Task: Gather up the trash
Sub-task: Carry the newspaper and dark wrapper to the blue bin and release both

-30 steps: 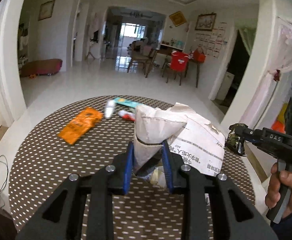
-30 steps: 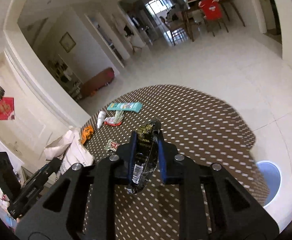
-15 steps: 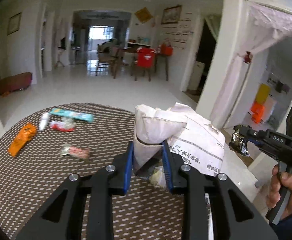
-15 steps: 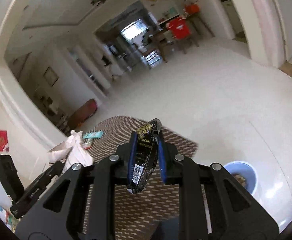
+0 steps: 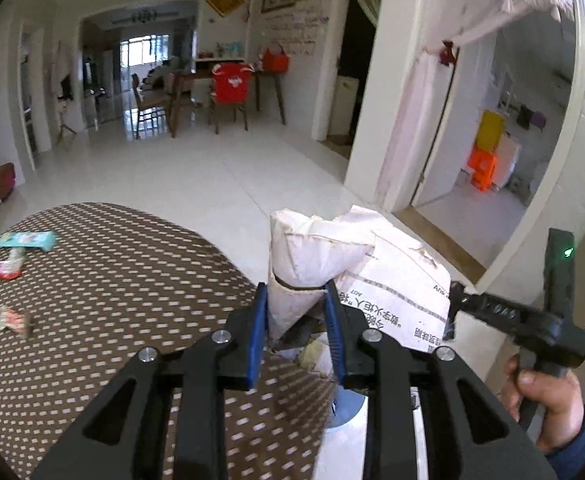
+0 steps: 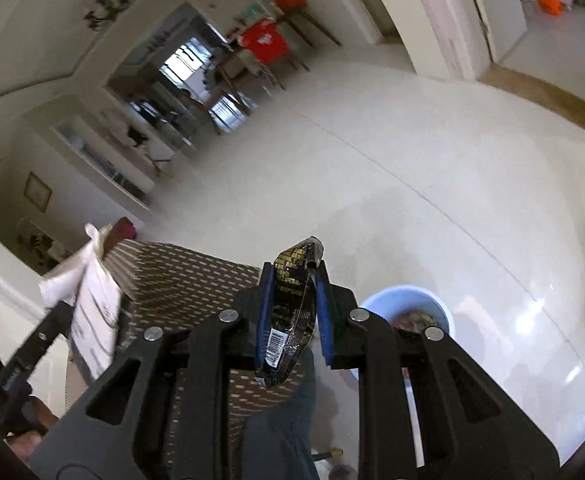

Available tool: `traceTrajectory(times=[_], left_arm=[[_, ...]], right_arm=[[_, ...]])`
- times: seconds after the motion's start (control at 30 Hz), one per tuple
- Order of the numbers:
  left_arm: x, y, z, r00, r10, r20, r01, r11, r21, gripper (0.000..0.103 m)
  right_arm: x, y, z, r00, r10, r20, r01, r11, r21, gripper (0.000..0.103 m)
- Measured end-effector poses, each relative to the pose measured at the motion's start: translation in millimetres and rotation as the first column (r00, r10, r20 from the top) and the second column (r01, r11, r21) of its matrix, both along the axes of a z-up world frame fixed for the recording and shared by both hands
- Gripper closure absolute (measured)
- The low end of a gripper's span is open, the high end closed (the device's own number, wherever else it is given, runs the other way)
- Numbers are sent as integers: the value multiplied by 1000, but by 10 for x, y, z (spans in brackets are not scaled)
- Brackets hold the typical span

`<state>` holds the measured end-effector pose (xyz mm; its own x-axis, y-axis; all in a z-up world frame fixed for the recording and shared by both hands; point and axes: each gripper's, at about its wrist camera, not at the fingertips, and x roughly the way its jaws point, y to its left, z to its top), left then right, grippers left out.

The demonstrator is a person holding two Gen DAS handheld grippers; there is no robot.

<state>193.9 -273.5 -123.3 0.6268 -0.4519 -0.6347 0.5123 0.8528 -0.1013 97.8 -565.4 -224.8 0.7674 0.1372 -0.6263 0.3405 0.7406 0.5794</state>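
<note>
Two loads are in the air here, one per hand. On the left, the left gripper (image 5: pixel 296 320) is clamped on a crumpled white paper wad (image 5: pixel 312 264) that stands up from between its pads, with a printed paper sheet (image 5: pixel 396 288) bunched just to its right. Behind and to the left of that gripper, loose wrappers (image 5: pixel 12 264) lie on the dotted desk (image 5: pixel 112 300), well apart from it.

Over to the right: the right gripper (image 6: pixel 292 316) is squeezed onto a black-and-gold snack wrapper (image 6: pixel 292 308), its long axis running along the fingers, barcode end hanging toward the camera. The blue bin (image 6: pixel 408 300) sits on the floor just right of and below this gripper, some rubbish already showing inside. My read: the right hand is the nearer one, so the wrapper likely drops first, with a short shift rightward and down.
</note>
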Motion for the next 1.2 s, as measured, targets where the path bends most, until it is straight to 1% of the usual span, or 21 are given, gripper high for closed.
traceTrajectory(times=[0.1,0.17,0.3,0.33,0.37,0.4,0.47,0.5,0.7,0.73,0.8,0.83,0.87,0.9,0.93,0.97,1.0,1.07,1.1,1.13,1.2], left_arm=[[53,-289,-136,999,-37,-18,38,998,53,77],[110,-501,-280,998,-55,-32,58,993,106,77],[215,-843,-580,997,-65,-51,75,967,244,77],[231,-941,-658,997,-66,-49,77,953,294,77],[218,-1022,-670,997,-72,-27,77,942,326,77],[213,-1083,-666,996,-83,-17,84,940,331,77],[258,-1225,-743,995,-93,-35,100,924,369,77],[286,-1281,-800,994,-96,-53,109,918,381,77],[484,-1661,-1234,986,-93,-141,151,858,490,76],[535,-1687,-1285,982,-90,-167,162,857,489,75],[591,-1765,-1424,969,-83,-234,190,857,480,72],[646,-1768,-1461,966,-80,-244,194,851,488,67],[674,-1786,-1508,965,-73,-251,193,846,497,50],[701,-1793,-1518,966,-58,-251,181,846,501,27],[674,-1757,-1523,969,-52,-241,171,847,504,19],[666,-1749,-1515,972,-50,-229,163,846,507,15],[673,-1740,-1498,975,-45,-219,154,844,513,14],[659,-1683,-1493,974,-33,-225,146,849,508,13],[667,-1666,-1489,973,-26,-228,140,853,502,12],[663,-1625,-1458,974,-16,-226,128,860,494,12],[641,-1589,-1407,975,-16,-223,123,872,473,12]], right_arm=[[26,-84,-187,999,-12,-35,13,1000,23,83],[38,-159,-296,998,-24,-55,26,999,37,83],[41,-287,-471,994,-53,-92,58,997,56,83],[48,-317,-510,993,-59,-100,65,996,60,83],[77,-339,-533,992,-62,-107,68,996,62,83],[89,-352,-571,991,-63,-115,71,996,63,83],[135,-378,-637,990,-60,-128,69,995,68,83],[144,-376,-657,990,-58,-131,68,995,70,83],[239,-344,-805,985,-33,-171,47,996,77,83],[272,-343,-812,984,-33,-176,48,996,79,83],[314,-330,-854,982,-25,-188,41,996,84,83],[343,-331,-881,981,-12,-195,31,995,93,83],[384,-351,-895,979,-7,-204,28,995,97,83],[376,-355,-912,975,-14,-221,36,995,94,75],[360,-371,-912,974,-24,-223,46,995,92,45],[344,-386,-900,975,-37,-217,58,994,88,30],[300,-401,-878,976,-54,-209,71,994,77,19],[227,-420,-854,974,-71,-214,87,994,70,15],[178,-427,-847,973,-83,-217,100,993,67,9],[153,-431,-840,971,-90,-219,106,992,62,7],[95,-435,-783,969,-103,-226,116,992,41,6]])
